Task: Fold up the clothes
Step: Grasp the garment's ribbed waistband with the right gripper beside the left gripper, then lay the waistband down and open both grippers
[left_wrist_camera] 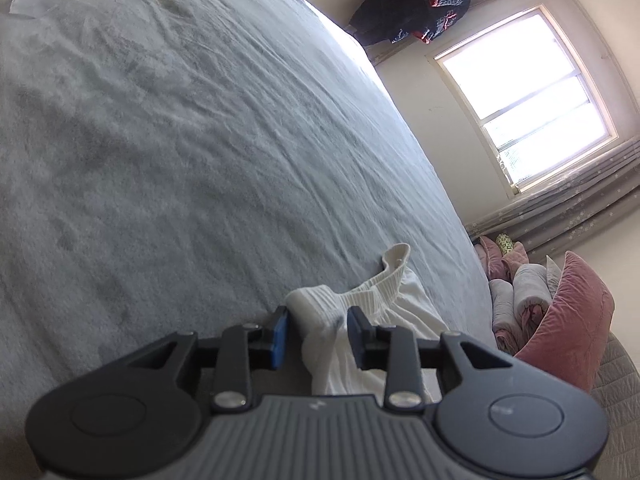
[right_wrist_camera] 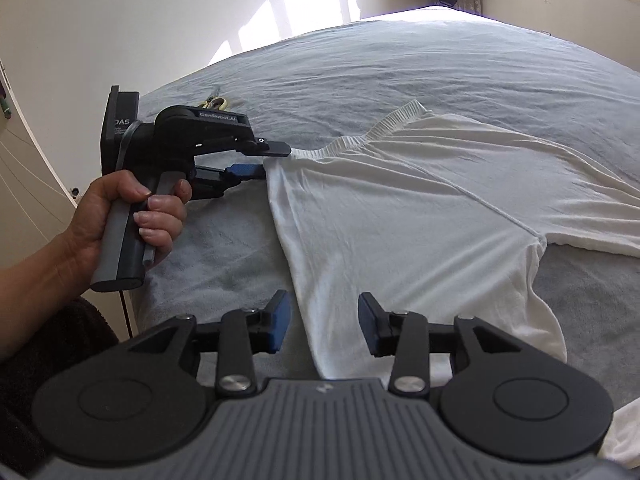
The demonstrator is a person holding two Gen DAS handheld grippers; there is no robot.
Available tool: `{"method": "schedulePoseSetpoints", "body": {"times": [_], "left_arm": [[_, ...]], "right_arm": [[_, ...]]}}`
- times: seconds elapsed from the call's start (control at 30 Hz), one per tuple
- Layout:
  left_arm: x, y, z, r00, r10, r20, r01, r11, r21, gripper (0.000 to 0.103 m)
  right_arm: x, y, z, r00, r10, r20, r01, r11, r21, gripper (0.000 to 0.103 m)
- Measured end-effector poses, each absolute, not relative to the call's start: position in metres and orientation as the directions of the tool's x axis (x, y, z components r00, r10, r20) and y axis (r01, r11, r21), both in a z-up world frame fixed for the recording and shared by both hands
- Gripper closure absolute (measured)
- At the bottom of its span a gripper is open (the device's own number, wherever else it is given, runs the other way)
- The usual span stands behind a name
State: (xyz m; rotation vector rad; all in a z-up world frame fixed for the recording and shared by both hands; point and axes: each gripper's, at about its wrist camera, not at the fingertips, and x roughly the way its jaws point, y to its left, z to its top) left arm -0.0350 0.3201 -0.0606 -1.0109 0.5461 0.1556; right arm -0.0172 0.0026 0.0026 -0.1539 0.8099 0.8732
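Both gripper pairs (left_wrist_camera: 316, 334) (right_wrist_camera: 324, 326) parted over white shirt (right_wrist_camera: 420, 208).

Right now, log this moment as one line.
left gripper: open at collar | right gripper: open over side edge | white shirt: flat on grey bed | fold: not yet visible

The left gripper (right_wrist_camera: 266, 158) points toward 3 o'clock in the right wrist view, its blue-padded jaws parted and one above the other. The person's left hand (right_wrist_camera: 140, 216) wraps the gripper's handle at 9 o'clock, the forearm entering from the 8 o'clock edge. The right gripper (right_wrist_camera: 324, 326) points toward 12 o'clock, jaws apart, pads not pressing together.
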Motion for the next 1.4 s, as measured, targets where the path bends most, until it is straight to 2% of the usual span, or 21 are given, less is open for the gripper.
{"method": "schedulePoseSetpoints", "body": {"times": [0.23, 0.37, 0.5, 0.77, 0.9, 1.07, 1.1, 1.13, 1.2, 1.23, 1.4], "left_arm": [[-0.028, 0.322, -0.061, 0.844, -0.136, -0.520, -0.382, 0.528, -0.759, 0.077], [-0.024, 0.326, -0.063, 0.832, -0.145, -0.536, -0.391, 0.532, -0.751, 0.091], [-0.017, 0.321, -0.057, 0.819, -0.149, -0.554, -0.361, 0.617, -0.699, 0.096], [-0.014, 0.307, -0.048, 0.814, -0.104, -0.571, -0.291, 0.779, -0.556, 0.097], [-0.018, 0.306, -0.047, 0.819, -0.093, -0.567, -0.263, 0.816, -0.515, 0.097], [-0.018, 0.304, -0.044, 0.820, -0.097, -0.564, -0.245, 0.831, -0.500, 0.097], [-0.018, 0.305, -0.043, 0.820, -0.097, -0.563, -0.244, 0.832, -0.498, 0.097], [-0.018, 0.306, -0.043, 0.821, -0.096, -0.563, -0.243, 0.834, -0.496, 0.097], [-0.018, 0.305, -0.042, 0.822, -0.094, -0.562, -0.243, 0.834, -0.495, 0.097], [-0.018, 0.304, -0.042, 0.824, -0.093, -0.560, -0.244, 0.833, -0.497, 0.097], [-0.023, 0.308, -0.033, 0.852, -0.065, -0.520, -0.242, 0.832, -0.500, 0.098]], "right_arm": [[0.052, 0.054, 0.025, 0.418, 0.577, -0.701, -0.647, 0.731, 0.216, 0.061], [0.091, 0.090, 0.027, 0.420, 0.529, -0.737, -0.579, 0.782, 0.232, 0.061], [0.125, 0.122, 0.024, 0.434, 0.452, -0.779, -0.520, 0.832, 0.194, 0.061], [0.180, 0.173, 0.009, 0.471, 0.281, -0.836, -0.410, 0.909, 0.074, 0.061], [0.197, 0.197, -0.004, 0.473, 0.212, -0.855, -0.393, 0.919, 0.010, 0.061], [0.198, 0.219, -0.024, 0.491, 0.072, -0.868, -0.384, 0.913, -0.141, 0.061], [0.197, 0.222, -0.025, 0.502, 0.057, -0.863, -0.378, 0.912, -0.160, 0.063], [0.195, 0.223, -0.024, 0.516, 0.037, -0.855, -0.372, 0.910, -0.185, 0.076], [0.193, 0.225, -0.023, 0.544, 0.007, -0.839, -0.359, 0.906, -0.225, 0.093], [0.193, 0.224, -0.022, 0.553, 0.006, -0.833, -0.354, 0.907, -0.228, 0.096], [0.189, 0.225, -0.010, 0.610, 0.035, -0.792, -0.344, 0.912, -0.225, 0.098]]}}
